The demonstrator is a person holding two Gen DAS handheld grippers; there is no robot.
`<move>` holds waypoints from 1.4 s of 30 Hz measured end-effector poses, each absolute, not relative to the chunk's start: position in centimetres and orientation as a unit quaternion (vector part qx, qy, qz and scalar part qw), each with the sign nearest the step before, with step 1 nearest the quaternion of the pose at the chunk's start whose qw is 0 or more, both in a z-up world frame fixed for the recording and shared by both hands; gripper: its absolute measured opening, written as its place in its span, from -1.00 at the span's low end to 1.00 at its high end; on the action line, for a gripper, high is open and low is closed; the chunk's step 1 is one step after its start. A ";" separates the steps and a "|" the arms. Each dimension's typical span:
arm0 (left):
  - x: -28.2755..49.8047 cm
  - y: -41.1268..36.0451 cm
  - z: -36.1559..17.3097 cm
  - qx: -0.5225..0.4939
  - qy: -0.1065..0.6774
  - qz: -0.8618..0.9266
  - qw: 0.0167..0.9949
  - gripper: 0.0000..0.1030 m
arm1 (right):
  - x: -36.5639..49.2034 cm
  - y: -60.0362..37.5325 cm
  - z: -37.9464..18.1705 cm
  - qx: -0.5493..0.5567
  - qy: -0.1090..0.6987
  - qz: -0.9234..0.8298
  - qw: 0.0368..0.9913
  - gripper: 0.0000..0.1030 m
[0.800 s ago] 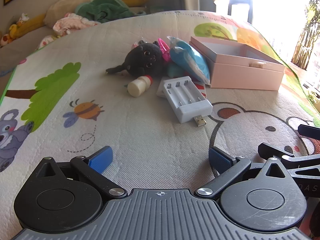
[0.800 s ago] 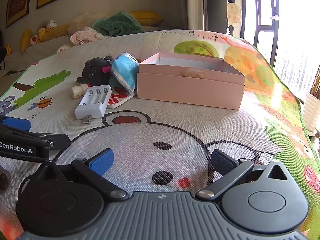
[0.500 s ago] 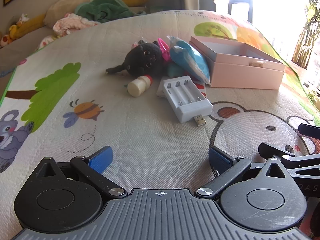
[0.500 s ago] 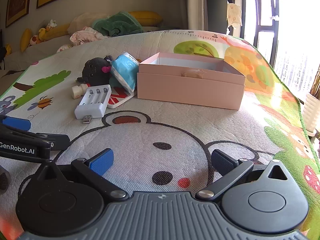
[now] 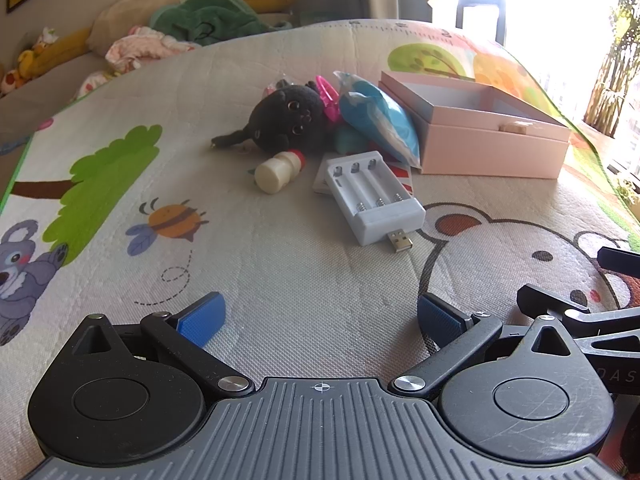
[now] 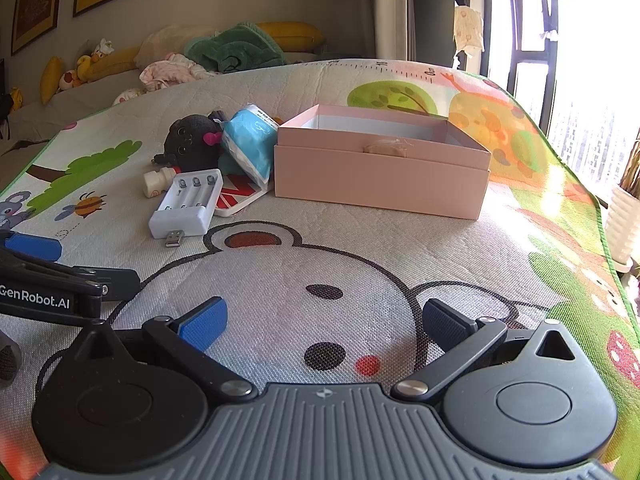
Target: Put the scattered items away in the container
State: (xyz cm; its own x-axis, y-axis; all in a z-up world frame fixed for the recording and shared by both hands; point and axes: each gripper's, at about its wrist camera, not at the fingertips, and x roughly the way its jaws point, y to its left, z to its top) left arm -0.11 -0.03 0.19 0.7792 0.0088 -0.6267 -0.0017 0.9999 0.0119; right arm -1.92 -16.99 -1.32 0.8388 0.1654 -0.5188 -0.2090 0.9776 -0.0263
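Note:
An open pink box (image 5: pixel 492 148) (image 6: pixel 380 176) stands on the play mat with a small beige item (image 6: pixel 386 147) inside. Left of it lie a white battery charger (image 5: pixel 372 196) (image 6: pixel 186 204), a small white bottle (image 5: pixel 278 170) (image 6: pixel 156 182), a black plush toy (image 5: pixel 288 120) (image 6: pixel 192 140), a blue packet (image 5: pixel 380 120) (image 6: pixel 250 144) and a red-and-white card (image 6: pixel 236 196). My left gripper (image 5: pixel 320 316) is open and empty, well short of the charger. My right gripper (image 6: pixel 322 320) is open and empty, in front of the box.
The cartoon play mat (image 5: pixel 280 280) covers the floor. A sofa with cushions, clothes and soft toys (image 6: pixel 208 52) runs along the back. A window (image 6: pixel 580 60) and a white planter (image 6: pixel 624 228) are at the right. The left gripper's arm (image 6: pixel 48 284) shows at the right view's left edge.

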 end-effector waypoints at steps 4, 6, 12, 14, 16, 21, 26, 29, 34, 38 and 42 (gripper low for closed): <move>-0.1 -0.1 0.2 0.006 0.332 0.003 0.943 1.00 | -1.9 -17.0 -1.3 -0.043 0.265 0.097 0.959 1.00; -0.1 0.0 0.2 0.005 0.332 0.003 0.943 1.00 | -1.9 -17.0 -1.3 -0.045 0.263 0.096 0.959 1.00; -0.1 0.0 0.2 0.005 0.332 0.003 0.943 1.00 | -1.9 -16.9 -1.4 -0.047 0.262 0.096 0.959 1.00; -0.1 0.0 0.2 0.006 0.332 0.003 0.943 1.00 | -1.9 -16.9 -1.4 -0.047 0.261 0.096 0.959 1.00; -0.1 0.0 0.2 0.006 0.332 0.003 0.943 1.00 | -2.0 -16.9 -1.4 -0.047 0.261 0.096 0.959 1.00; -0.1 -0.1 0.2 0.006 0.332 0.003 0.943 1.00 | -2.0 -16.9 -1.4 -0.047 0.261 0.096 0.959 1.00; -0.1 0.0 0.2 0.005 0.332 0.003 0.943 1.00 | -2.0 -16.9 -1.4 -0.048 0.261 0.096 0.959 1.00; -0.1 -0.1 0.2 0.006 0.333 0.003 0.943 1.00 | -2.0 -16.9 -1.4 -0.048 0.261 0.096 0.959 1.00; -0.5 -0.2 0.3 0.003 0.331 -0.008 0.944 1.00 | -2.0 -16.6 -1.3 -0.060 0.265 0.096 0.957 1.00; -0.4 0.3 0.8 -0.004 0.326 -0.026 0.945 1.00 | -2.3 -16.4 -1.1 -0.080 0.268 0.097 0.955 1.00; -1.1 0.0 1.4 0.020 0.293 -0.021 0.956 1.00 | -2.3 -16.4 -0.7 -0.090 0.282 0.101 0.950 1.00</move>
